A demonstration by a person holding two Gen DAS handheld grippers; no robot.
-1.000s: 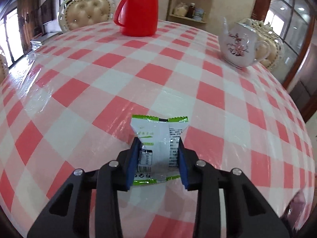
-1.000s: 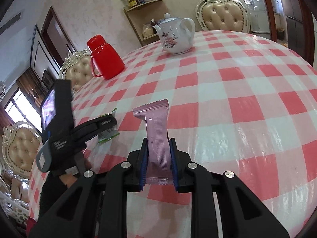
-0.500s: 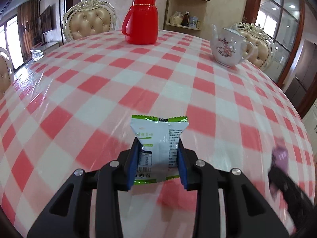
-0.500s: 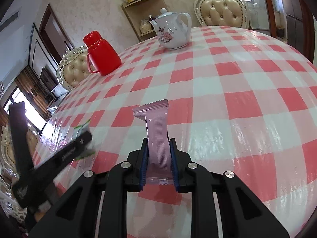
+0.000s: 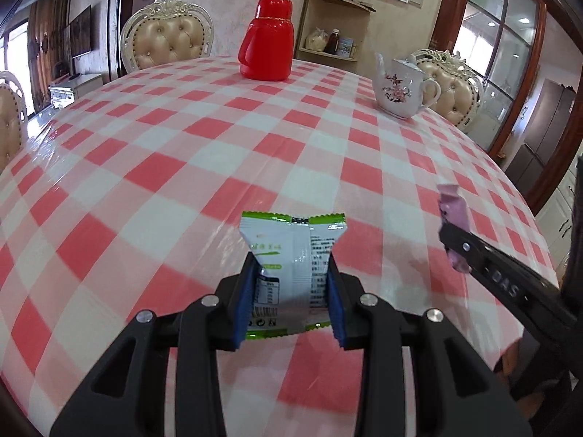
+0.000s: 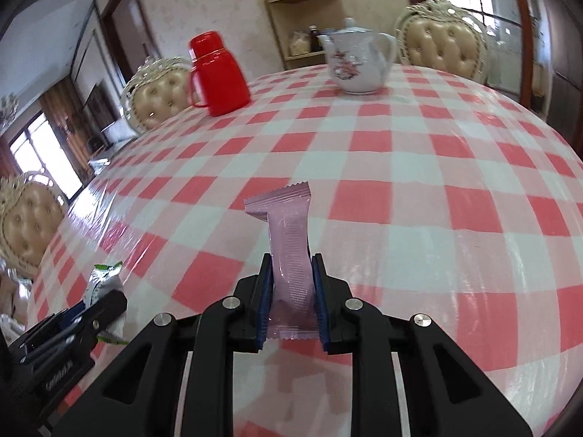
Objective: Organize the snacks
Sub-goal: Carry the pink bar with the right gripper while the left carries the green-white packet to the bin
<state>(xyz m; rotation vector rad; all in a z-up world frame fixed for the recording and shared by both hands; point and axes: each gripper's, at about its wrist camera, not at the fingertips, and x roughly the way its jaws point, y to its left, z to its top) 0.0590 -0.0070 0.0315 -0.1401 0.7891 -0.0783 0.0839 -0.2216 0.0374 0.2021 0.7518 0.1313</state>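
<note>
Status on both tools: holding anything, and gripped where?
Left tool clamps the green-and-white snack packet across its lower half. Right tool clamps the pink snack bar near its bottom end.

This is a home dining room. A round table (image 5: 153, 167) with a red-white checked cloth has a red thermos (image 5: 267, 40) at 12 o'clock and a flowered teapot (image 5: 399, 91) at 1 o'clock. Tufted cream chairs (image 5: 165, 45) and a corner shelf (image 5: 337, 25) with jars stand behind.
</note>
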